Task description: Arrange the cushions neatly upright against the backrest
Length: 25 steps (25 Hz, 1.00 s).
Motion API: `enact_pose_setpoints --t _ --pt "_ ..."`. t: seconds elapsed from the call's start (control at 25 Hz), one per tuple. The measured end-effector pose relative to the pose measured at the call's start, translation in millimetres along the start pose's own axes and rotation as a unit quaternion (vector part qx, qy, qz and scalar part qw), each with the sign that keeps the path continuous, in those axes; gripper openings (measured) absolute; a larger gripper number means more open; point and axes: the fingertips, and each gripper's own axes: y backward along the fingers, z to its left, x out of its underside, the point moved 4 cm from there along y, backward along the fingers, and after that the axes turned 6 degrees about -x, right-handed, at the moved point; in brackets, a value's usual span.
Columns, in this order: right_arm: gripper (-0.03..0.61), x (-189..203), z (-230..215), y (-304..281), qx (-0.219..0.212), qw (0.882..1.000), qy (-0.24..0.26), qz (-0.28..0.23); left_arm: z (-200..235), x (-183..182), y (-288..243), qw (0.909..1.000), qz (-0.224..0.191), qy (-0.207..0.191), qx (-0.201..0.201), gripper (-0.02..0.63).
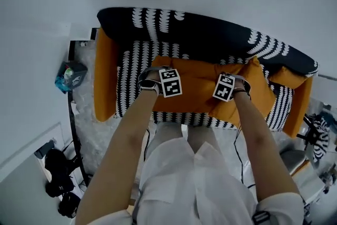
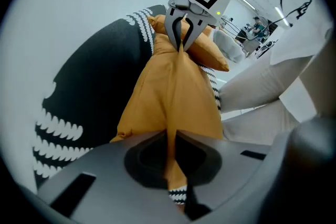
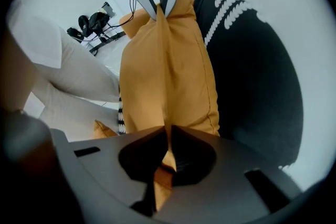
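Gripped orange cushion with left gripper and right gripper, both clamped tight. Looked like lifting step; next needed standing it against backrest.

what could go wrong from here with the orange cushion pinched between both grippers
1. The left gripper and right gripper each pinch only a thin fold at opposite edges of the orange cushion, so the fabric might slip free when lifted.
2. It looks soft, so against the backrest it may slump instead of standing upright.
3. A second cushion sits close at the right end and could get knocked.
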Motion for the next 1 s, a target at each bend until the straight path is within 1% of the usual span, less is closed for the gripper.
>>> enact_pose_setpoints --t 0.08,0.24,0.4,0.48,0.64,0.8,0.92,1.0 --pt "0.016 -21.6 -4.8 16.4 0.023 1.000 0.001 -0.017 16.6 12.6 21.8 0.9996 0.006 -0.003 -0.026 0.025" --pt "0.015 -72.0 -14.0 47.3 0.063 0.997 0.005 -0.048 45.7 47.1 62.9 0.9972 0.010 0.004 -0.074 0.026" --pt "0.015 -120.8 -23.8 73.8 0.106 0.992 0.014 -0.067 77.4 79.7 99.2 0.9923 0.020 0.005 -0.122 0.026" --pt "0.015 -144.5 -30.0 81.2 0.125 0.989 0.018 -0.070 94.7 97.1 111.3 0.9897 0.026 0.009 -0.140 0.026" --pt "0.015 -195.5 -45.0 80.2 0.143 0.987 0.030 -0.067 122.5 142.7 114.0 0.9884 0.033 0.031 -0.145 0.026" --pt "0.016 -244.1 -54.6 70.3 0.136 0.988 0.038 -0.063 146.9 188.9 106.8 0.9878 0.042 0.040 -0.144 0.028" --pt "0.017 -261.6 -60.4 62.4 0.139 0.988 0.043 -0.051 160.6 205.8 98.0 0.9881 0.040 0.034 -0.145 0.029" --pt "0.017 -264.7 -68.8 59.5 0.141 0.988 0.033 -0.044 169.1 209.2 91.0 0.9880 0.032 0.035 -0.147 0.030"
